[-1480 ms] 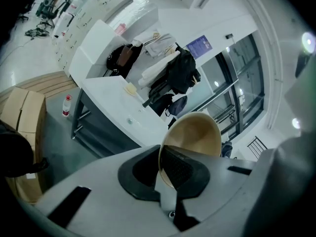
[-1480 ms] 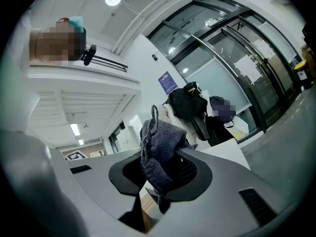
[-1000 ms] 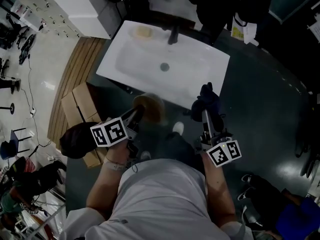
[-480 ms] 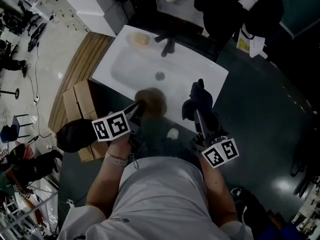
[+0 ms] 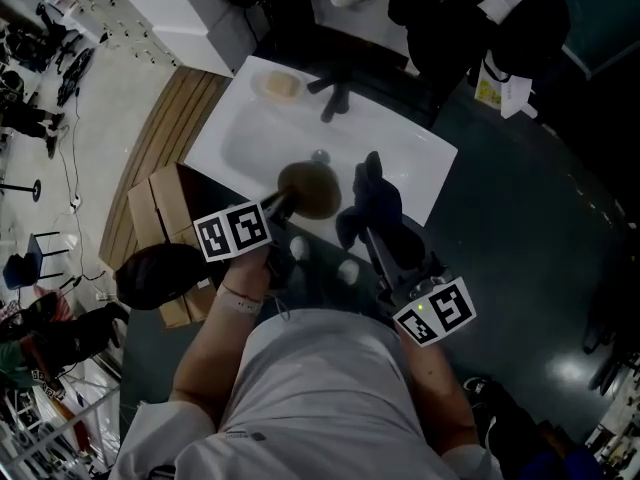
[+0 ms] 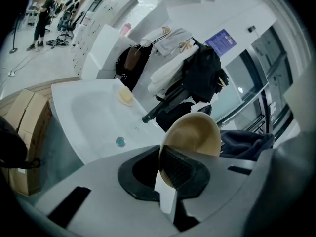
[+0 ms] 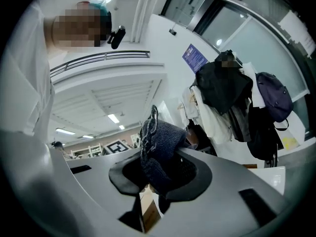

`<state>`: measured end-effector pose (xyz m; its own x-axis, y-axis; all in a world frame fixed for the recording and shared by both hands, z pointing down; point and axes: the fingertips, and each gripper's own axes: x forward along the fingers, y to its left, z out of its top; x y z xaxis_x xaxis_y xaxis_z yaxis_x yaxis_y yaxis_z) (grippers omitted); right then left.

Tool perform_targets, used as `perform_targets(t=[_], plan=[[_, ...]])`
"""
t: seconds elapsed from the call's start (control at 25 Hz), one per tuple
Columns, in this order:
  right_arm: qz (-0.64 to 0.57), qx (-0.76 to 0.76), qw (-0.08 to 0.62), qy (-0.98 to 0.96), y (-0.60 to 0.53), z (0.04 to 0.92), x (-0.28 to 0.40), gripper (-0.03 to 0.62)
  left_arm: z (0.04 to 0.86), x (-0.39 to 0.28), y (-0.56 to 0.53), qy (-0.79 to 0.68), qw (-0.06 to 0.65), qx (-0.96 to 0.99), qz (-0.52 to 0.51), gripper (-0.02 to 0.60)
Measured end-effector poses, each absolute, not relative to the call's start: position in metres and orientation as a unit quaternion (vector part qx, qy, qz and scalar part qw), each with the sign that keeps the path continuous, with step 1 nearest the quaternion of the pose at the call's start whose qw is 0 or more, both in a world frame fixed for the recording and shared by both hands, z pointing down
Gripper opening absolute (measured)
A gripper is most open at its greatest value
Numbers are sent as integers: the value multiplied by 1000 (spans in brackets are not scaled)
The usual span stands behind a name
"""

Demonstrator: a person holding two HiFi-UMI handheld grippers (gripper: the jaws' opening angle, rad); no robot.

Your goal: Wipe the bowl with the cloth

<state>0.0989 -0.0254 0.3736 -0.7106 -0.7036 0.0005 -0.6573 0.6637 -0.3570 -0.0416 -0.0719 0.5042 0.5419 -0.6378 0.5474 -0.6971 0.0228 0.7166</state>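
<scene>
cloth [image 5: 368, 200] is closing on bowl [image 5: 312, 188] above the sink [image 5: 405, 153] | fingers of left gripper [image 5: 280, 206] are pinching bowl rim, fingers of right gripper [image 5: 372, 236] are clamping cloth | wiping is probably starting next

Place: a large indoor test hall or workshop, with a washstand set up in the open.
Washstand: white sink [image 5: 235, 133], black tap [image 5: 333, 96], soap [image 5: 279, 85].
Clutter: cardboard boxes [image 5: 160, 208], a wooden platform [image 5: 165, 118] and cables [image 5: 68, 168] on the floor.
Backdrop: heaped coats [image 6: 202, 70], a glass wall [image 6: 254, 63], ceiling strip lights [image 7: 114, 118] — and white cabinets [image 5: 180, 3].
</scene>
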Motion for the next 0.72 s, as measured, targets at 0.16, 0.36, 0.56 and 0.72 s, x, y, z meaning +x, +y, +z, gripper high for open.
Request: perform_targets(t=[0.16, 0.36, 0.56, 0.72], plan=[[-164, -363, 55, 915, -29, 369, 72, 95, 506, -42, -89, -466, 531, 707, 34, 17], [-167, -360, 27, 917, -41, 376, 42, 96, 503, -38, -110, -446, 528, 721, 41, 17], [-170, -373, -10, 912, -63, 390, 25, 95, 497, -30, -120, -420, 524, 739, 50, 17], [-164, -397, -47, 902, -84, 404, 21, 95, 495, -22, -123, -398, 519, 754, 57, 18]])
